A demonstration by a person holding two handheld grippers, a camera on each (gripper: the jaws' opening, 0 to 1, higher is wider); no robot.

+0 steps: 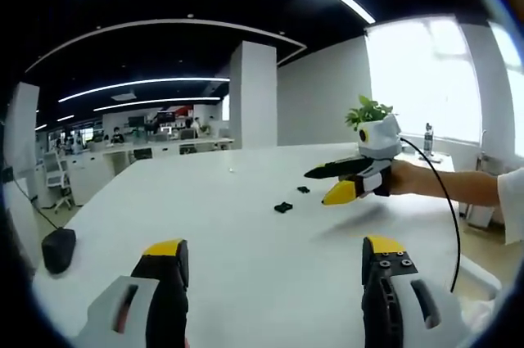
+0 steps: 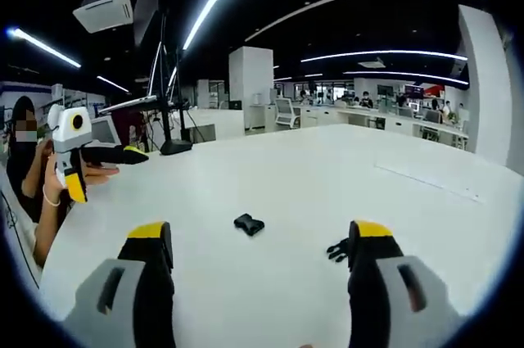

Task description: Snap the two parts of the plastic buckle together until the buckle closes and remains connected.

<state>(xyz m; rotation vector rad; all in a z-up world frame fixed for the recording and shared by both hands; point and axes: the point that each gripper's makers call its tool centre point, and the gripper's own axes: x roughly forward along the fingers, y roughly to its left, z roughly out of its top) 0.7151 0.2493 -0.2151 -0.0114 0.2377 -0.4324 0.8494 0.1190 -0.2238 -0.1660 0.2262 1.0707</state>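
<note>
Big open-plan office, and everything sits on a long white table (image 1: pixel 246 225) with strip lights overhead. Nearest the camera in the left gripper view, the left gripper (image 1: pixel 274 259) has its yellow-tipped jaws spread wide with nothing between them, just bare tabletop. A bit past that, two small black buckle parts lie flat on the table: the bigger buckle piece (image 1: pixel 283 207) and, just beyond it, the smaller buckle piece (image 1: pixel 303 190), near each other but not touching. Off to the right, the right gripper (image 1: pixel 321 187) hangs above the table in a person's hand, jaws apart, tips close to the far piece. A potted plant (image 1: pixel 368 110) and a bottle (image 1: pixel 428 139) sit further back by the window, and a black mouse-like thing (image 1: pixel 57 250) is at the left edge.

Over in the right gripper view, its own jaws are also wide apart and empty. One black part lies between them a little way ahead, and the other sits right beside the right jaw. Desks and monitors are way in the background.
</note>
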